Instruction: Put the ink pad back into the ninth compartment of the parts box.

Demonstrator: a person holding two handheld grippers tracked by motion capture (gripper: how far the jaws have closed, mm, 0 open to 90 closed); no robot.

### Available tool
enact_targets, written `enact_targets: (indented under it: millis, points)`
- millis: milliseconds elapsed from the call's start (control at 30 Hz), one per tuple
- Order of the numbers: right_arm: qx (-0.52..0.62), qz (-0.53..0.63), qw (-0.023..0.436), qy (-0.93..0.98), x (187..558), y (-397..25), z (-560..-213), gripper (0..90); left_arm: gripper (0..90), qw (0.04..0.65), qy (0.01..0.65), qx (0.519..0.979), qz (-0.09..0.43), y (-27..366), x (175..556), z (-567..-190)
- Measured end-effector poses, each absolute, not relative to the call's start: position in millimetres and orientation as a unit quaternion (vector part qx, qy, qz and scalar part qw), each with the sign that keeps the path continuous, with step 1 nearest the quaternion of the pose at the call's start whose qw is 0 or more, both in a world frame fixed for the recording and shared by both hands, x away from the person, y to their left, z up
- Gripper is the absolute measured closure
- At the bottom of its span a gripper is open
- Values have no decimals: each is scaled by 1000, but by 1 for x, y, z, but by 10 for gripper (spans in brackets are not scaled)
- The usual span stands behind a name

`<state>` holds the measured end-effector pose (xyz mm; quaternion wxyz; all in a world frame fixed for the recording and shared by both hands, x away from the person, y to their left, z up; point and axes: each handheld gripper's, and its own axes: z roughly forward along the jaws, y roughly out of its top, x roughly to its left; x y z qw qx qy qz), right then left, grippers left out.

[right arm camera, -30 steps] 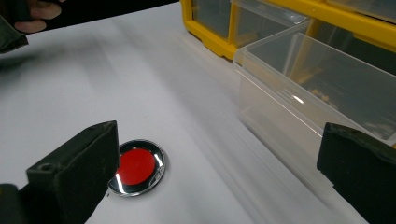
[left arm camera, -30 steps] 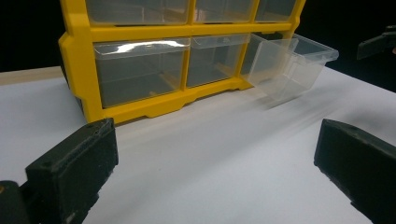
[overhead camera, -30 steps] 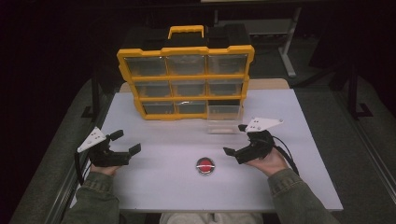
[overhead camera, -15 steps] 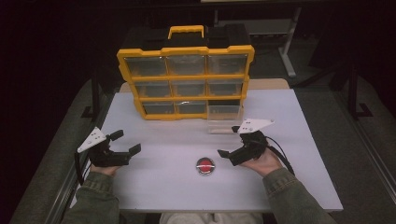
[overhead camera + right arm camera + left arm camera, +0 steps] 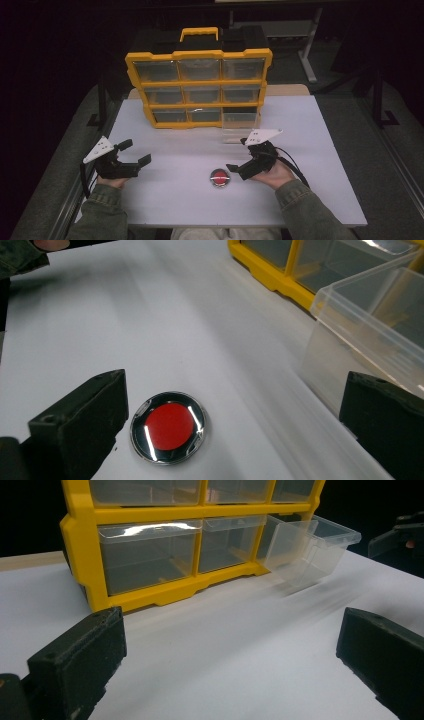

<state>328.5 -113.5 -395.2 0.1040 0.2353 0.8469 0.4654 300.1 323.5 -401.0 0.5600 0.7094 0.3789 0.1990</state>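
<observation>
A small round disc [image 5: 219,177] with a red face and a shiny rim lies flat on the white table [image 5: 310,165]. My right gripper [image 5: 239,155] is open just right of it. In the right gripper view the disc [image 5: 168,426] lies beside the left jaw, between the parted jaws of the right gripper [image 5: 235,425]. My left gripper [image 5: 135,152] rests open at the table's left, holding nothing. Behind stands a yellow drawer cabinet [image 5: 200,82]. Its bottom right clear drawer [image 5: 239,127] is pulled out and looks empty.
From the left gripper [image 5: 230,655], the cabinet [image 5: 150,590] and pulled-out drawer [image 5: 310,545] lie ahead. The drawer [image 5: 370,325] is close to my right jaw. A black carry case with a yellow handle [image 5: 199,33] stands behind the cabinet. Dark floor surrounds the table.
My right gripper has shifted left across the table, closer to the red disc. The left gripper, disc and drawer have stayed where they were.
</observation>
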Motion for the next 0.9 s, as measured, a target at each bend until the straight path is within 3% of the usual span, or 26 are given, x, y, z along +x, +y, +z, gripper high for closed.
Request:
enact_targets:
  millis: [900]
  points:
    - [213,436,68,872,327,-84,-415,0,0,557,375,714,199,323,300,-401]
